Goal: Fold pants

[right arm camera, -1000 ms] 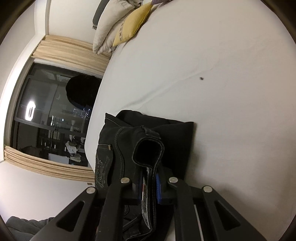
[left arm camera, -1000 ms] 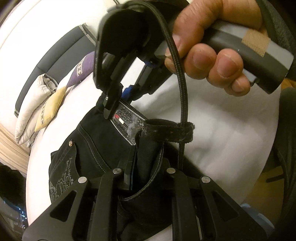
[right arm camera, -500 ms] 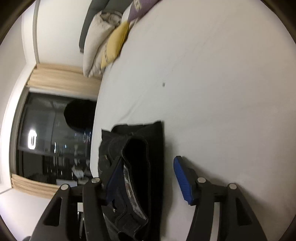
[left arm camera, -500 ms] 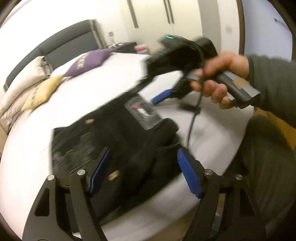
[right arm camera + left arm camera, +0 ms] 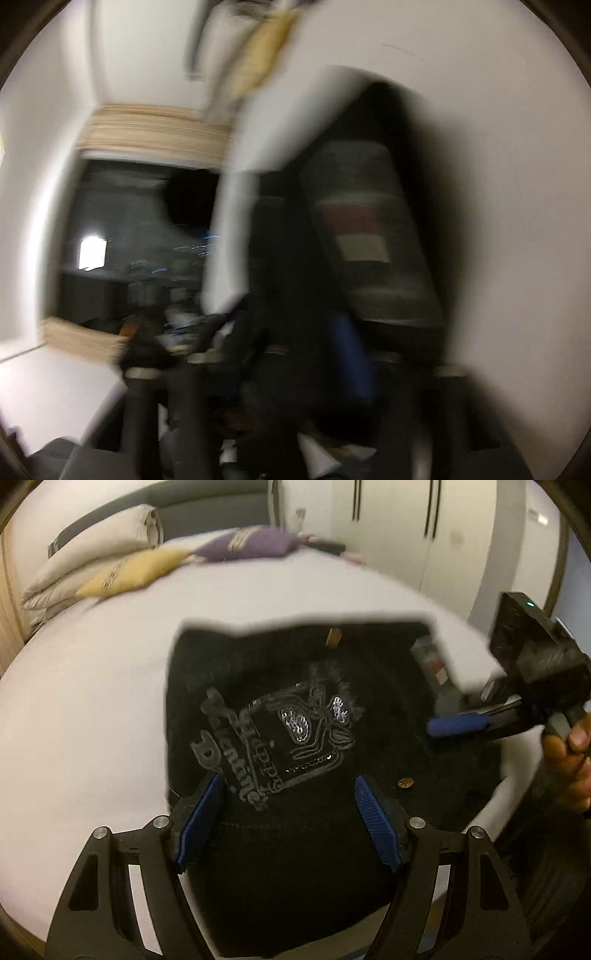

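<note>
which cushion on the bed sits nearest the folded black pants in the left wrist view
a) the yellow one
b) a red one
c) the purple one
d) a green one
a: the yellow cushion lies closest to the upper left corner of the black pants on the white bed, with the purple cushion set farther back; no red or green cushion shows.

My blue ribbed pads frame black denim pants stitched with grey lettering and a silver sequin crest. They lie on a plain white bedsheet; behind sit a yellow cushion and a purple cushion
</note>
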Demonstrator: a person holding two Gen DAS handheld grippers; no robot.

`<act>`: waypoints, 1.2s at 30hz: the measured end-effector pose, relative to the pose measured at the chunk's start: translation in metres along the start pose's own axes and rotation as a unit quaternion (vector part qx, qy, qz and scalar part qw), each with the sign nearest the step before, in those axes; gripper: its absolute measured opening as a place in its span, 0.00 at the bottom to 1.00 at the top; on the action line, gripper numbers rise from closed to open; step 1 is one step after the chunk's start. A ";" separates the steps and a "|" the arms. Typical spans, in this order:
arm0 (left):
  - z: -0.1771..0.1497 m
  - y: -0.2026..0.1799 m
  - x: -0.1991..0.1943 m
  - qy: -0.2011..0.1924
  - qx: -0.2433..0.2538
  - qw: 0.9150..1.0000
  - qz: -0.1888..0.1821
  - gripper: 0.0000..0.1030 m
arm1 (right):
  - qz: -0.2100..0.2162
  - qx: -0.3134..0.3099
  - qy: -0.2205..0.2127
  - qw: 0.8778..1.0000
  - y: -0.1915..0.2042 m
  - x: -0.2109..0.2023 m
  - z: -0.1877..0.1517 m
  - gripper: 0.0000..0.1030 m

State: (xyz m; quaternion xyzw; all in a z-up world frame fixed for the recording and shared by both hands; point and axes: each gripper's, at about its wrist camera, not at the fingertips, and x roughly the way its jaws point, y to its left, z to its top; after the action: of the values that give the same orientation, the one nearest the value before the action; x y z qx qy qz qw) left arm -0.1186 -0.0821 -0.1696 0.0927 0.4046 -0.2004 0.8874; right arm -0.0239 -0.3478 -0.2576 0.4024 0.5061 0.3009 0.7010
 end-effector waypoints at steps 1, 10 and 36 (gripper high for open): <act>-0.004 0.001 -0.002 -0.011 -0.002 1.000 0.001 0.71 | 0.017 0.020 -0.010 1.000 -0.013 -0.004 -0.004 0.00; 0.019 0.007 -0.052 -0.068 -0.021 0.997 -0.018 0.71 | 0.035 -0.038 -0.050 0.997 0.039 -0.046 0.017 0.33; 0.006 0.028 0.019 -0.031 -0.024 0.999 0.006 0.72 | -0.061 -0.055 0.095 0.992 0.077 0.164 0.145 0.05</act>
State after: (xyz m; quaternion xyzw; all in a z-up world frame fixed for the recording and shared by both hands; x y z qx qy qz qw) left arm -0.0914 -0.0638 -0.1803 0.0673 0.3808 -0.1876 0.9029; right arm 0.1630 -0.2110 -0.2435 0.3012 0.5767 0.3219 0.6878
